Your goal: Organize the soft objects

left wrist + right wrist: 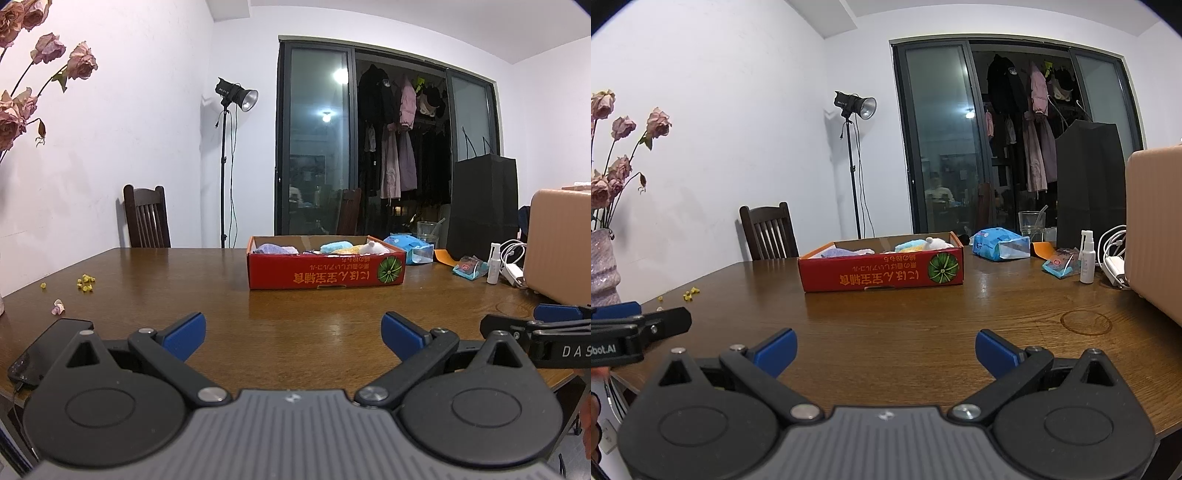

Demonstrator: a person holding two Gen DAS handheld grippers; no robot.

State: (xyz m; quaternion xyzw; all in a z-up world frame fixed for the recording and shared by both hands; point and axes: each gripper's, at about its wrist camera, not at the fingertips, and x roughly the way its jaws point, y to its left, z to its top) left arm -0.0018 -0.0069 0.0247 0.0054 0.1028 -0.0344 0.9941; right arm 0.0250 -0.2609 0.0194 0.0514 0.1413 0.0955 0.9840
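Both grippers sit low over the near edge of the brown wooden bench (184, 280), side by side, pointing across it. The left gripper (293, 334) has its blue-padded jaws spread wide with nothing between them; the right gripper (885, 350) is likewise spread wide and holds nothing. The task's things lie straight ahead and well apart from both: a shallow red cardboard box with an orange rim and a green melon print (325, 275) stands past mid-bench, its long axis running left to right across the line of approach, its printed long wall facing the jaws. Inside, only the tops of the soft objects show above the rim: a lilac fabric bundle (275, 249) toward the left end, a pale blue plush piece (335, 246) and a white plush piece (375, 247) toward the right end, with something yellow between them that is too hidden to identify. In the left wrist view the box sits slightly right of centre; in the right wrist view it sits about on centre to slightly left. Judgement: the box lies between the 2 grippers' lines, neither clearly nearer; the left suits the lilac end, the right the blue and white end. Any reach must go forward and then over the near wall, since the contents lie below the rim.
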